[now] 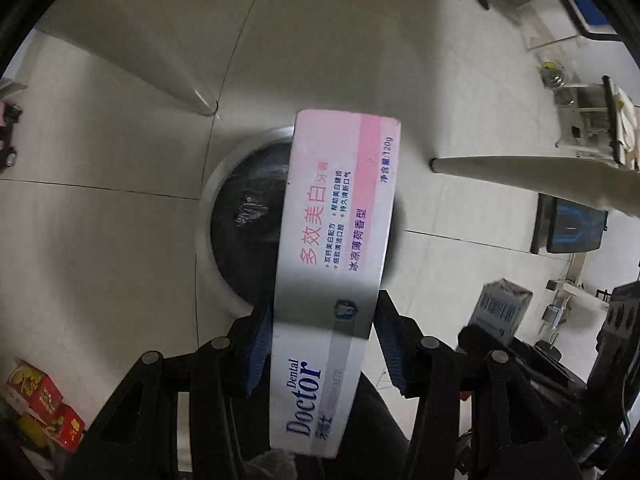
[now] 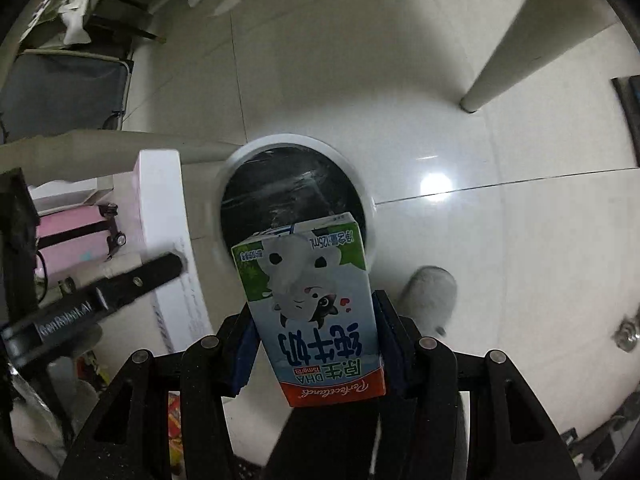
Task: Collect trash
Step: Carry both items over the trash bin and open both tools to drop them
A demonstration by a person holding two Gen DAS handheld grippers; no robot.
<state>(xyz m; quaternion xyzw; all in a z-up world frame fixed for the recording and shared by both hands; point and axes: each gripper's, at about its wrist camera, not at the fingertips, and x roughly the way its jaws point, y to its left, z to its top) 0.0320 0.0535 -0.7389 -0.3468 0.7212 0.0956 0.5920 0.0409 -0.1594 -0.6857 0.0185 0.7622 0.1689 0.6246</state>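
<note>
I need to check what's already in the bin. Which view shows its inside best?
The right wrist view: the bin mouth is mostly open to sight there. In the left wrist view the toothpaste box covers about half of the bin.

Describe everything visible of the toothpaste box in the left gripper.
The toothpaste box is a long white carton, apparently cardboard, with a pink stripe along one edge, a silver band across the middle, blue "Dental Doctor" lettering and pink Chinese print. It sits between the blue pads of the left gripper, gripped near its lettered end. Its far end points down over the round white trash bin lined with a black bag. It looks intact and closed; the gripper alone visibly touches it.
</note>
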